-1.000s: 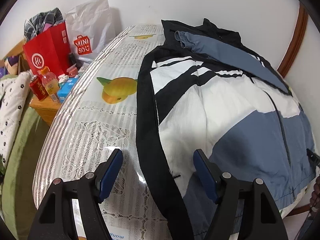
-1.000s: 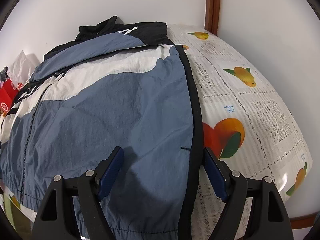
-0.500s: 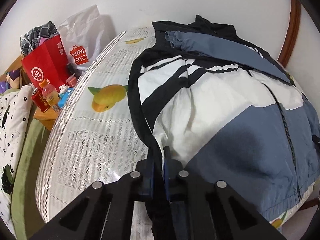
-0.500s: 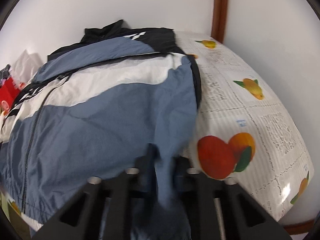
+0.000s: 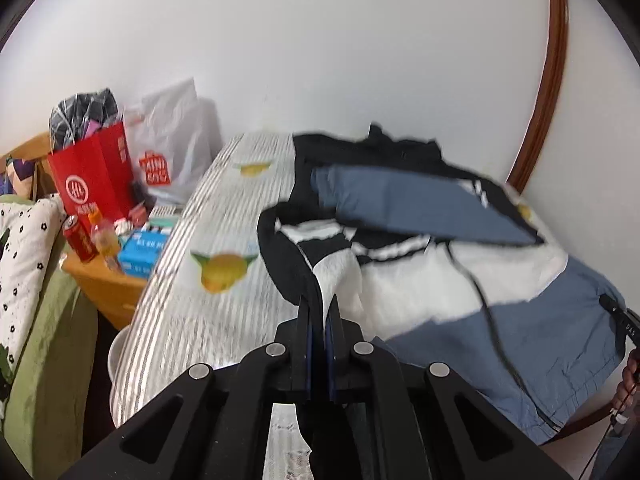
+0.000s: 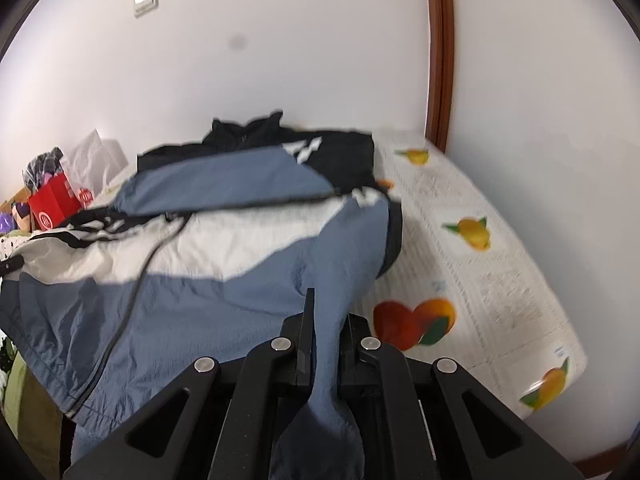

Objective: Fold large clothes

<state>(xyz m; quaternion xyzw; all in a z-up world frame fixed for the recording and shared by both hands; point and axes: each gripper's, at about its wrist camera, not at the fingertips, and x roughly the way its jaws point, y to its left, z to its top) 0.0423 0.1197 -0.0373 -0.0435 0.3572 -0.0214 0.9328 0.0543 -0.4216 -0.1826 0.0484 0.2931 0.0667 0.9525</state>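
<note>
A large blue, white and black jacket (image 5: 460, 280) lies zip-side up on a table (image 5: 208, 312) with a fruit-print cloth, one blue sleeve folded across its chest. My left gripper (image 5: 319, 312) is shut on the jacket's black and white left side edge and holds it lifted off the cloth. In the right wrist view the jacket (image 6: 192, 280) fills the middle, and my right gripper (image 6: 326, 308) is shut on its blue right side edge, which hangs bunched between the fingers.
Left of the table stand a red paper bag (image 5: 94, 184), a white Miniso bag (image 5: 168, 152), a red can, a bottle and a blue box on a wooden cabinet (image 5: 104, 284). White walls and a brown wooden door frame (image 6: 440, 52) border the table's far side.
Both grippers have closed on the jacket's side edges and risen, pulling the lower part of the jacket up off the table.
</note>
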